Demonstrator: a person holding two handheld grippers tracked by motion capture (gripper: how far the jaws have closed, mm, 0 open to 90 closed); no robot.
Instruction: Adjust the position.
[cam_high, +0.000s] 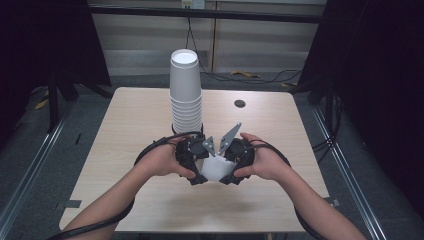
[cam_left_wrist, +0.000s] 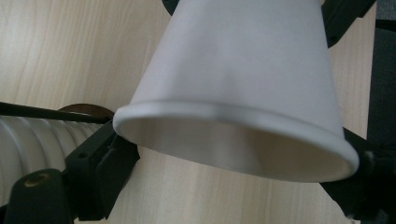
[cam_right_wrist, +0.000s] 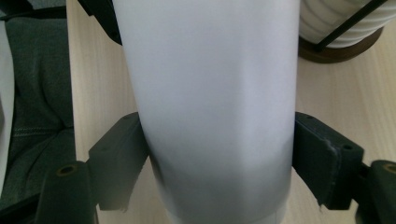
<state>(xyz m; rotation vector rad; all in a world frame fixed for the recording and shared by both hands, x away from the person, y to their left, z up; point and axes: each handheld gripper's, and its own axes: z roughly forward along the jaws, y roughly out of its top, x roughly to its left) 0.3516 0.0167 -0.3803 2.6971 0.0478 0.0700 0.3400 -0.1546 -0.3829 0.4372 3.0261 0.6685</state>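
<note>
A single white paper cup (cam_high: 216, 169) is held low over the wooden table (cam_high: 135, 125), between both hands near the front centre. My left gripper (cam_high: 199, 165) is shut on it; in the left gripper view the cup (cam_left_wrist: 243, 79) lies between the black jaws at its rim, open mouth toward the camera. My right gripper (cam_high: 233, 163) is shut on it too, its jaws pressing the cup's (cam_right_wrist: 210, 93) side wall. Just behind the hands, a tall stack of white cups (cam_high: 185, 95) stands upside down on a brown base (cam_right_wrist: 336, 53).
A small dark round hole (cam_high: 240, 103) sits in the table's far right part. The stack's ribbed rims (cam_left_wrist: 28, 140) lie close to the left gripper, with a thin black cable (cam_left_wrist: 46, 113) across them. Cables (cam_high: 250, 77) run on the floor behind the table. Grey fabric (cam_right_wrist: 42, 84) lies past the table's near edge.
</note>
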